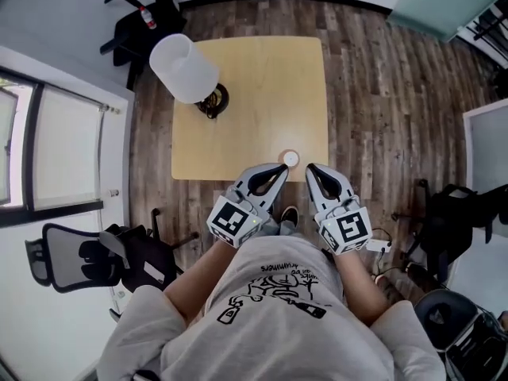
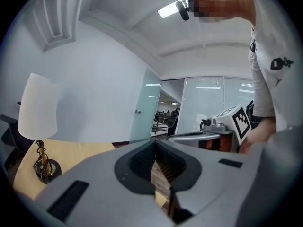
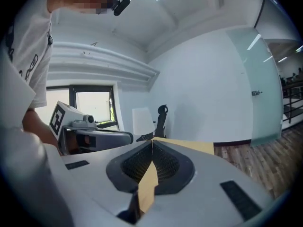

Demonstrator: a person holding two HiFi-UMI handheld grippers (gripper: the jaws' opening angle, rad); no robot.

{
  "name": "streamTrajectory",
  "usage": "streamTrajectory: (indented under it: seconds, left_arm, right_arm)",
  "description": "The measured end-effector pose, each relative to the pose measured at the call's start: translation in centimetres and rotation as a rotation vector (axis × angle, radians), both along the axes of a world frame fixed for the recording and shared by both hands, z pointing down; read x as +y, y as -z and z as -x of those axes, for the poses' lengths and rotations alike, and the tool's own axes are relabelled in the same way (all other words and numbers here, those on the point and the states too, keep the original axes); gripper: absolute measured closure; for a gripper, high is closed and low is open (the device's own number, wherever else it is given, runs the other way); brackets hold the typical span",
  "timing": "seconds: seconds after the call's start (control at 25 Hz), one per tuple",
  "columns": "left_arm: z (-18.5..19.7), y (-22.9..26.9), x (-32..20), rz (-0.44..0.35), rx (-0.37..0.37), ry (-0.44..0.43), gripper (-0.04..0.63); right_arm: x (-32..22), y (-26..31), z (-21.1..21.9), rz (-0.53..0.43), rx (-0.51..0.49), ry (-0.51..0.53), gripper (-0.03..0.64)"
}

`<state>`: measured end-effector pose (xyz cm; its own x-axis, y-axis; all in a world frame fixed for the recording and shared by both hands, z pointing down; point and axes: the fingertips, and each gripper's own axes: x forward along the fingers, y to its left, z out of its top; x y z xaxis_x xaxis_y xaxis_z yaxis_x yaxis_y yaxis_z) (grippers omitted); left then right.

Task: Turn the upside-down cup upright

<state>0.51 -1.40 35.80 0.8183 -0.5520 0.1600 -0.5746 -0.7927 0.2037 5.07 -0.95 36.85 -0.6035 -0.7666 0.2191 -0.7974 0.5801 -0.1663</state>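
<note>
The white cup (image 1: 290, 159) stands at the bench (image 1: 262, 101) edge farthest from the lamp (image 1: 184, 68). The left tool (image 1: 279, 170) and right tool (image 1: 312, 170) hover farther still from the lamp, both clenched on nothing. Whether the cup's mouth or base faces up is unclear from above, so settle that before gripping; the pale bench stands on a dark plank floor (image 1: 373, 94).

I note a pale square tabletop (image 1: 270, 94) on dark plank floor (image 1: 381, 94). White-shaded lamp (image 1: 184, 68) at its corner; window (image 1: 55, 145) left.
</note>
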Motion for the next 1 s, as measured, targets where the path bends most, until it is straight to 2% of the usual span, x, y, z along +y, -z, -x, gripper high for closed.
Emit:
streamTrajectory:
  seconds: [0.36, 1.0]
  left_arm:
    - [0.3, 4.0, 1.2, -0.003, 0.04, 0.038, 0.588]
    - [1.2, 5.8, 2.6, -0.043, 0.039, 0.042, 0.588]
  right_arm:
    - [1.9, 5.0, 0.4, -0.028, -0.041, -0.01, 0.594]
    - [3.2, 6.6, 2.1, -0.048, -0.039, -0.031, 0.594]
